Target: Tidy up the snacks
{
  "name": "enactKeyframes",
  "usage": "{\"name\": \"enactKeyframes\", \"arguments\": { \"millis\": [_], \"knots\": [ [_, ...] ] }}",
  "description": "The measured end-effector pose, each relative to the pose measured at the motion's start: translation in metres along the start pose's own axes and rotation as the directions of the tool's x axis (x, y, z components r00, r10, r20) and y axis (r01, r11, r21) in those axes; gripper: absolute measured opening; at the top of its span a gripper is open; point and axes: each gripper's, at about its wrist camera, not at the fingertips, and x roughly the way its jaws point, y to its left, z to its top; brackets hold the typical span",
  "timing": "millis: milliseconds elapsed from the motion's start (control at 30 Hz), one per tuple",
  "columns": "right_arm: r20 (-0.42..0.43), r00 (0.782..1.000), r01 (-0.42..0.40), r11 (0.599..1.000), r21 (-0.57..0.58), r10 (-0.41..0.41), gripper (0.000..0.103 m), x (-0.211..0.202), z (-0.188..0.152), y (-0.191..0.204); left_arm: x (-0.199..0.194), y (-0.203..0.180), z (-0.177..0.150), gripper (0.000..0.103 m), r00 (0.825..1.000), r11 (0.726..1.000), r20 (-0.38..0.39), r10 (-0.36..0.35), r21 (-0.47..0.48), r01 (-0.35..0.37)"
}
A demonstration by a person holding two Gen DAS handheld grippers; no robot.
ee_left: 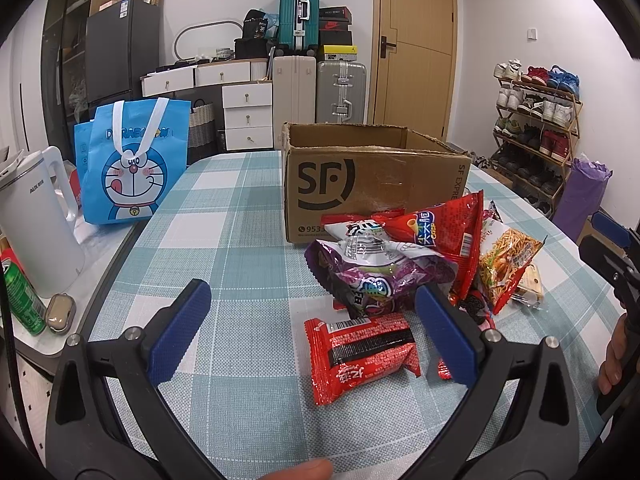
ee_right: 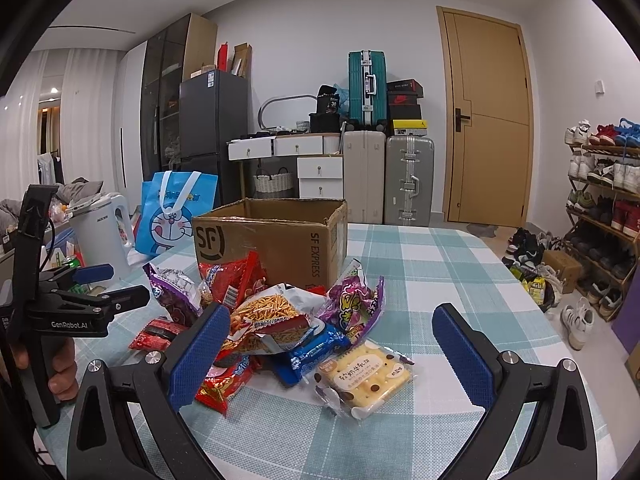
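An open SF cardboard box [ee_left: 372,184] stands on the checked tablecloth; it also shows in the right wrist view [ee_right: 276,240]. A pile of snack bags lies in front of it. My left gripper [ee_left: 312,332] is open, just above a small red packet [ee_left: 362,356], with a purple bag [ee_left: 380,276] and a red bag [ee_left: 444,236] beyond. My right gripper [ee_right: 332,356] is open and empty, over a cracker pack [ee_right: 366,376], a blue cookie pack [ee_right: 316,352] and a noodle-snack bag [ee_right: 268,312]. The left gripper [ee_right: 100,288] also shows at the left of the right wrist view.
A blue Doraemon tote bag [ee_left: 132,164] and a white kettle [ee_left: 36,220] stand at the table's left edge, with a green can [ee_left: 22,300] nearby. Suitcases, drawers and a shoe rack [ee_left: 536,136] stand beyond the table.
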Motion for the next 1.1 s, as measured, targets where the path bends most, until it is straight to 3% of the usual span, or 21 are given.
{"name": "enactKeyframes", "arguments": {
  "millis": [567,867,1100],
  "knots": [
    [-0.123,0.992,-0.015,0.998,0.055,0.021,0.103,0.025,0.000,-0.013,-0.005,0.002,0.000,0.102,1.000,1.000,0.006,0.013,0.006,-0.013],
    [-0.201,0.977,-0.065,0.997,0.050,0.074,0.103,0.045,-0.002,-0.007,-0.001,-0.009,0.003,0.102,0.999,0.998,0.002,-0.051,0.030,0.051],
    [-0.253,0.958,-0.124,0.990,0.065,0.136,0.103,0.058,-0.001,0.005,0.018,-0.017,0.008,0.102,0.995,0.996,-0.054,-0.086,0.025,0.087]
  ]
}}
